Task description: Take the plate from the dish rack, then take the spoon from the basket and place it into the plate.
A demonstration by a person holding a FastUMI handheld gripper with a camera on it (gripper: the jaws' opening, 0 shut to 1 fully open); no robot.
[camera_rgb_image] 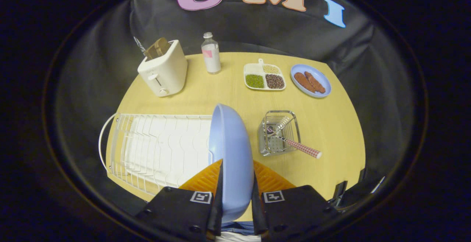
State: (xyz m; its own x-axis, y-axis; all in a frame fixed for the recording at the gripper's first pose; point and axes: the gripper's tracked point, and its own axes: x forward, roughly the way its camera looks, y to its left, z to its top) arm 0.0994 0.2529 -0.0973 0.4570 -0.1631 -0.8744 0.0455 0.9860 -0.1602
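Jaws clamped on plate (232,150) (held on edge), beside dish rack (158,146); spoon (294,143) in basket (278,133).

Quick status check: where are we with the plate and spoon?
Done: the plate is out of the dish rack. In hand: the gripper is shut on it, held on edge. Left: set it down; the spoon still lies in the basket.

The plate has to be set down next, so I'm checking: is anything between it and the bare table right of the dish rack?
Nothing visible blocks it. The claw is shut on the plate, held on edge above the dish rack; the basket with the spoon stands farther right.
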